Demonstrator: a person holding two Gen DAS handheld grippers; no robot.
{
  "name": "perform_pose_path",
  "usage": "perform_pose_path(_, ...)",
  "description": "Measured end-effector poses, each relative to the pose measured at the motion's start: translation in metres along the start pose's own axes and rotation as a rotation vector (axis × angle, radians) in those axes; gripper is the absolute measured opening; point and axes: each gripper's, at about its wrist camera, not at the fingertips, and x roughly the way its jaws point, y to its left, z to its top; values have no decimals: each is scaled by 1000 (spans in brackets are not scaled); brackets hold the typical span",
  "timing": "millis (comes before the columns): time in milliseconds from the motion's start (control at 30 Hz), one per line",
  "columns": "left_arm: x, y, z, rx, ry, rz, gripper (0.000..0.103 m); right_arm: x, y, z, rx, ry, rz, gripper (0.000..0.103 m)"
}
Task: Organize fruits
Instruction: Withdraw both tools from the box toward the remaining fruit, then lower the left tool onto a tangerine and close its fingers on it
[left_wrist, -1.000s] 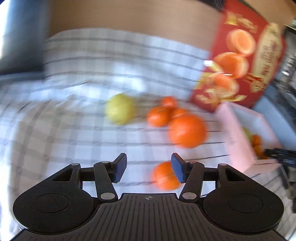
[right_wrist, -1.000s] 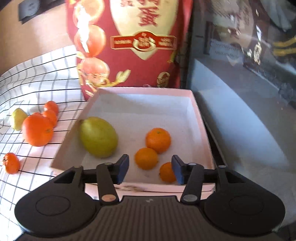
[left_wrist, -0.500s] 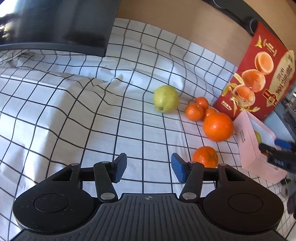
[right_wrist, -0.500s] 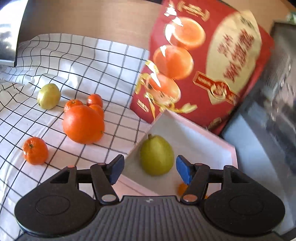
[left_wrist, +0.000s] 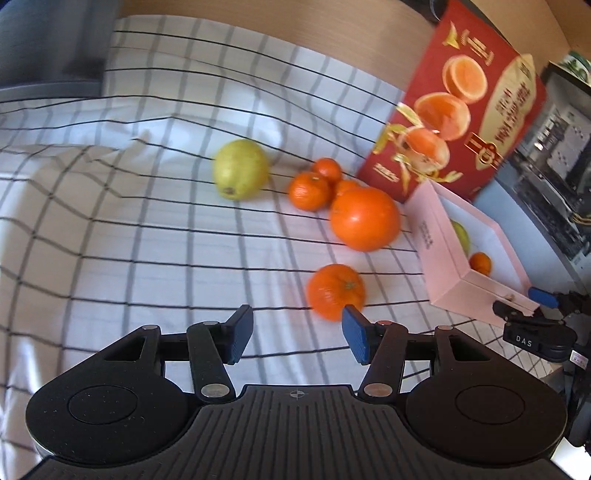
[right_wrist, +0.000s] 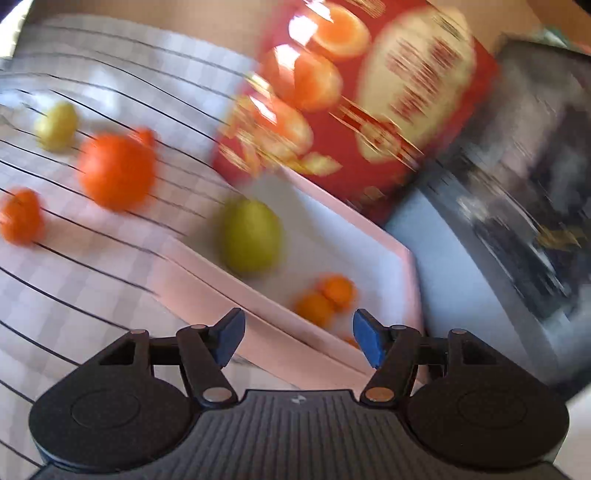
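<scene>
I see the nearest small orange mandarin (left_wrist: 335, 291) lying on the white black-checked cloth (left_wrist: 147, 236), its stem end turned toward my left gripper (left_wrist: 297, 334), just ahead of the right blue pad. That gripper's jaws stand spread with nothing between them. Beyond lies one large round orange (left_wrist: 365, 218), then three more small mandarins (left_wrist: 308, 190) bunched together, touching, and one yellow-green pear (left_wrist: 241, 168) with its blossom end facing me, long axis running away toward the wall.

The shallow pink cardboard box (left_wrist: 439, 254) sits right of the fruit, beside the tall red printed carton (left_wrist: 461, 103). From the left wrist I see only a sliver of pear and one mandarin inside it. My right gripper (right_wrist: 297, 341), also spread and empty, hovers over the box's near rim and shows more, though blurred: a second yellow-green pear (right_wrist: 251, 236) and at least two mandarins (right_wrist: 325, 299) side by side on the floor of the box (right_wrist: 207, 280).
</scene>
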Motion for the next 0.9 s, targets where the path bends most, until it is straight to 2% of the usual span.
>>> perform_pose_path(33,3,-4,1,8,4,-6,58,5,-9,-4,32,23,-2,69)
perform_pose_path(200,12,-20,2,51,27,-22,58,21,-35,-18,79,71,-90,68)
perform_pose_path(567,6,-23,4,61,14,11,58,35,-63,-22,148,97,-95,68)
perform_pose_path(667,2,-18,5,43,4,31,58,19,-68,-25,228,104,-44,68)
perform_pose_path(733,0,-14,4,31,3,46,58,6,-66,-27,279,99,23,68)
perform_pose_path(833,-4,-10,2,28,4,69,58,-13,-43,-16,232,38,139,69)
perform_pose_path(900,-9,-7,2,18,-5,76,58,-21,-22,-3,180,-4,250,69)
